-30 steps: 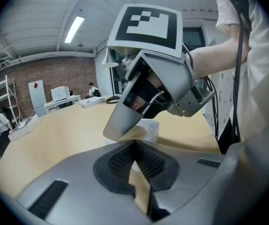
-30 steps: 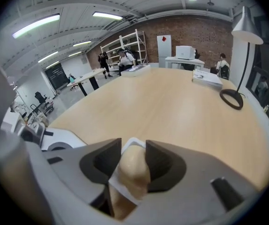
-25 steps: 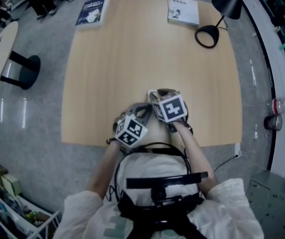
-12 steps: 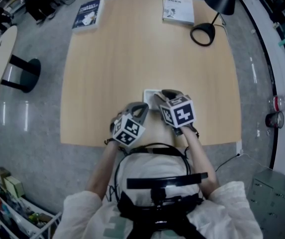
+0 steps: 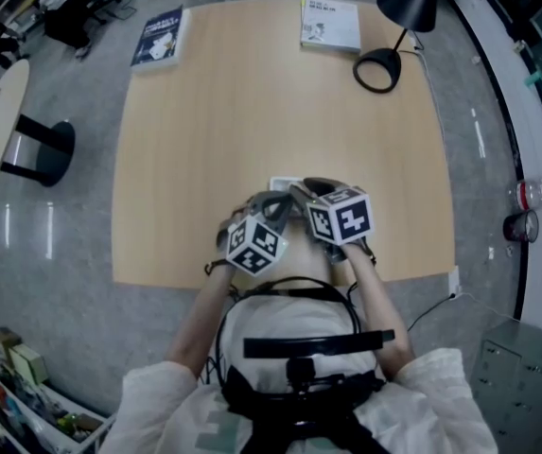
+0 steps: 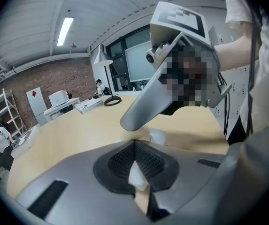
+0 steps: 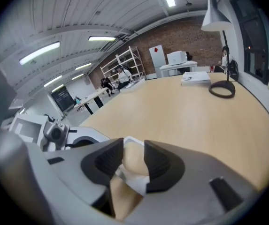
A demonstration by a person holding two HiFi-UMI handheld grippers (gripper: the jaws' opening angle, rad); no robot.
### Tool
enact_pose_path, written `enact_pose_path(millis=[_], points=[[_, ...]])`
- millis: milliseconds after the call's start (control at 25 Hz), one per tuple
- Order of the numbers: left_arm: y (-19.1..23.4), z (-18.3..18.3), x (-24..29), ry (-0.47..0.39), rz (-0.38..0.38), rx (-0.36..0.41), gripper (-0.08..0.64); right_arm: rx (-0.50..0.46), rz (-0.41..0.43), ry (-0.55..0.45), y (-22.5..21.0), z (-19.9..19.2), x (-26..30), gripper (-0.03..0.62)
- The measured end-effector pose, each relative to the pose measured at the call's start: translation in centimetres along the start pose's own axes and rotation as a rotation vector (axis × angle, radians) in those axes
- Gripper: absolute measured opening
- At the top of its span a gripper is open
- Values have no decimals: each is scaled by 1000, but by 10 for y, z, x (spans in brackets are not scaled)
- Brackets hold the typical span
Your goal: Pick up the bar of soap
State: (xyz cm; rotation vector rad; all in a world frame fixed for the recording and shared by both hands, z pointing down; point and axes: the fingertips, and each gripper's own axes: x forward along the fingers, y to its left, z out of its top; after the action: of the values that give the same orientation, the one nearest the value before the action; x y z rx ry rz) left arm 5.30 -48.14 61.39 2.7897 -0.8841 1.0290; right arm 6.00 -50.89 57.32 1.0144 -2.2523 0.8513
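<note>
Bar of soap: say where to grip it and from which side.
Take the bar of soap by its two opposite sides, slanting down from the near table edge: its top bulges clear of the white wrapper beneath. The right tool clamps it so.

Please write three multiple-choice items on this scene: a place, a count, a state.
1. Where on the table does the desk lamp stand?
A) near edge B) far right corner C) middle
2. How many books lie on it?
A) two B) one C) four
3. The right gripper's jaws are:
A) wide apart, empty B) shut on a pen C) shut on the bar of soap
Key: 1 B, its base sits there; 2 A, one blue, one white; 3 C, its pads press the soap's sides.
</note>
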Motion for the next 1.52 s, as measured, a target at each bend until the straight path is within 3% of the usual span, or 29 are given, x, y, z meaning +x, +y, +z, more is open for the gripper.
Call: enact_pose_path(millis=[160,280,400,720,1040,1200,1400,1520], points=[[-1,5,3,-18,-12,-8,5,69,74,-28,-7,0,-6,137],[1,11,6,-30,-13,-13,5,-53,87,-17,-7,-4,-16,137],[4,13,9,-34,-12,-10,5,-213,40,38,-10,-16,-20,141],[7,12,11,-27,-8,2,5,-406,-25,104,-3,-28,-5,160],[8,17,12,-51,-29,-7,5,-480,-76,124,-11,-28,4,160],[10,22,14,-64,-34,-11,5,-458,-84,92,-18,-24,11,132],[23,27,7,-101,-6,-89,5,-433,-68,70,-19,-22,11,130],[37,34,-4,-130,25,-184,5,-374,-46,38,-17,-18,7,132]])
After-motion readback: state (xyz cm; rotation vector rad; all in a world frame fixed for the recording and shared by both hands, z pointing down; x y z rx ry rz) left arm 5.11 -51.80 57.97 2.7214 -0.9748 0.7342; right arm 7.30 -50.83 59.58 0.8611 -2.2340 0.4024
